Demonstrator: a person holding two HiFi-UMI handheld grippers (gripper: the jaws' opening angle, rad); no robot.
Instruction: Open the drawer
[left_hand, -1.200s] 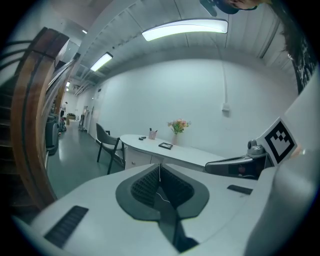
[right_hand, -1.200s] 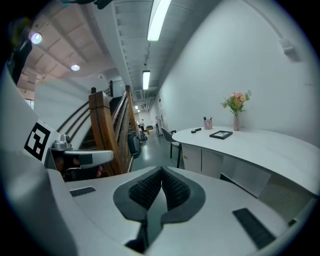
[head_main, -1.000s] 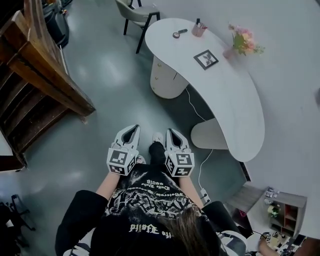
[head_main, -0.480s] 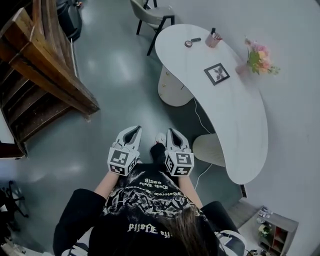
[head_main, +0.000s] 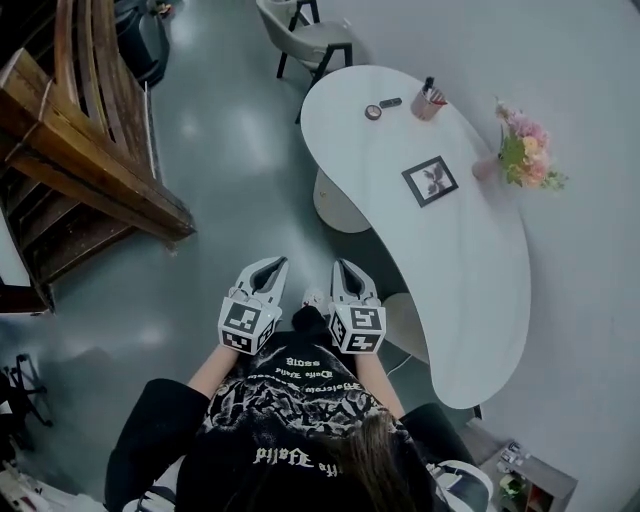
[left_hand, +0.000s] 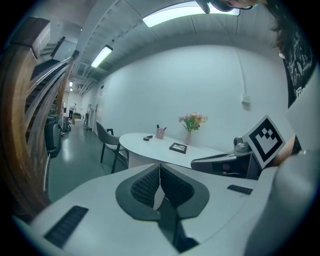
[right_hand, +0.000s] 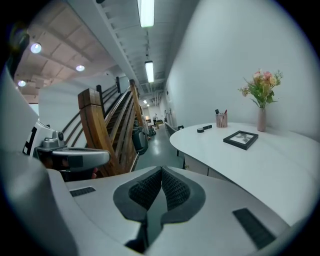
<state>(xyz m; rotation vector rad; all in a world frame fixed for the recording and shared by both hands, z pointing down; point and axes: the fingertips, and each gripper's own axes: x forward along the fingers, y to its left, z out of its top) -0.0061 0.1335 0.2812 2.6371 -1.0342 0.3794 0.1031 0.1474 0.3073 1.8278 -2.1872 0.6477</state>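
Note:
A white curved desk (head_main: 470, 290) stands ahead and to the right. Its rounded drawer pedestal (head_main: 337, 201) shows under the far end; no drawer front or handle can be made out. My left gripper (head_main: 272, 265) and right gripper (head_main: 346, 268) are held side by side in front of the person's waist, over the grey floor, short of the desk. Both are shut with nothing between the pads. In the left gripper view the left gripper (left_hand: 160, 168) points toward the desk (left_hand: 165, 150). The right gripper (right_hand: 161, 173) has the desk's edge (right_hand: 240, 165) close at its right.
A picture frame (head_main: 430, 181), a vase of flowers (head_main: 524, 157), a pen cup (head_main: 428, 101) and small items lie on the desk. A chair (head_main: 312, 36) stands at its far end. A wooden staircase (head_main: 85, 150) rises on the left. A second pedestal (head_main: 408, 322) sits by my right gripper.
The person has walked forward along the floor; the desk and staircase have slid down and closer in the head view. Both grippers stay shut, side by side.

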